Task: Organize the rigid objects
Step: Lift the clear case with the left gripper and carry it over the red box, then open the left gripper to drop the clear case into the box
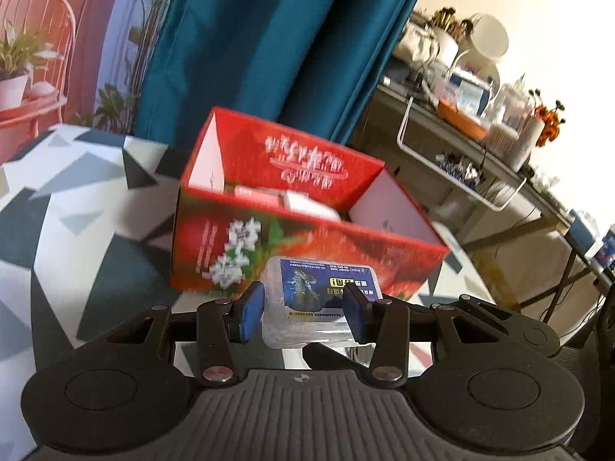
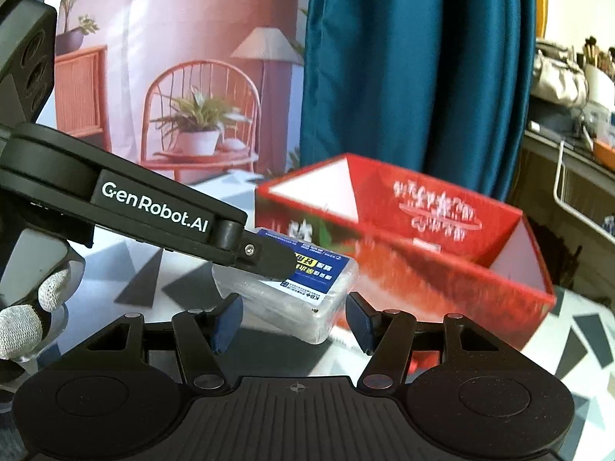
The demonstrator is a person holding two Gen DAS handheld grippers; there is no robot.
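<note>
Two tongs meet at one clear plastic case [image 1: 321, 303]: the left tongs [image 1: 303, 313] clamp it above the desk [image 1: 57, 230], while the right tongs [image 2: 292, 320] stand apart beside it. Just beyond stands a red box [image 1: 307, 238], then a teal curtain [image 1: 269, 38].

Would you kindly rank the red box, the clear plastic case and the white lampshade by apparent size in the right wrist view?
1. red box, by far the largest.
2. clear plastic case; it sits nearest the camera, which inflates it.
3. white lampshade, part of the backdrop picture, only slightly smaller than the case, so that order is unsure.
</note>
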